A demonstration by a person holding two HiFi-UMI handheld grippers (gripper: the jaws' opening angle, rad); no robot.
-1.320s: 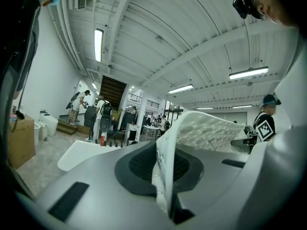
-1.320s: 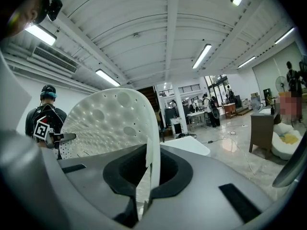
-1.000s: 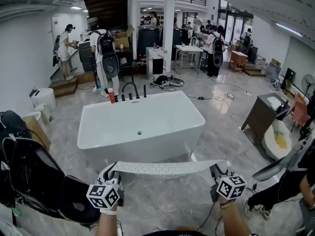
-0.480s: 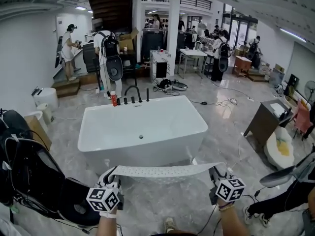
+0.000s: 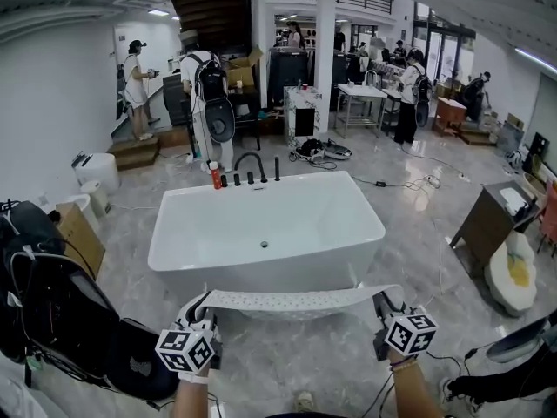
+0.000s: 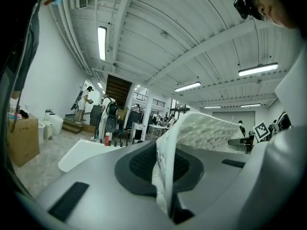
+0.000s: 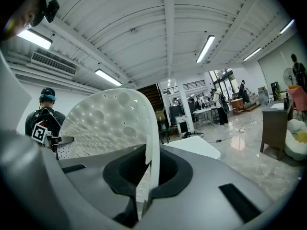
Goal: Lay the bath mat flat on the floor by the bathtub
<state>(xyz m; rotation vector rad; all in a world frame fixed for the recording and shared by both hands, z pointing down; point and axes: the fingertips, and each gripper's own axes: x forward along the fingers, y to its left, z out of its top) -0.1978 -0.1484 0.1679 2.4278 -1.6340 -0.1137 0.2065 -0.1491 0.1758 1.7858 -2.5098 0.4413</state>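
A white perforated bath mat (image 5: 296,300) hangs stretched in the air between my two grippers, just in front of the white bathtub (image 5: 266,232). My left gripper (image 5: 197,313) is shut on the mat's left end; in the left gripper view the mat (image 6: 201,131) stands edge-on between the jaws (image 6: 165,176). My right gripper (image 5: 384,307) is shut on the mat's right end, and the right gripper view shows the mat (image 7: 110,119) curling up from the jaws (image 7: 146,176). The marble floor (image 5: 287,364) lies below the mat.
A black backpack and bags (image 5: 52,312) lie at the left. A red bottle (image 5: 214,175) and black taps (image 5: 251,169) stand on the tub's far rim. A brown cabinet (image 5: 492,225) and a white seat (image 5: 513,273) stand at the right. People (image 5: 211,103) work behind the tub.
The view has shifted: the bathtub has slid rightwards in the frame and looks closer. Both grippers keep hold of the stretched mat, which now sits nearer the tub's front wall.
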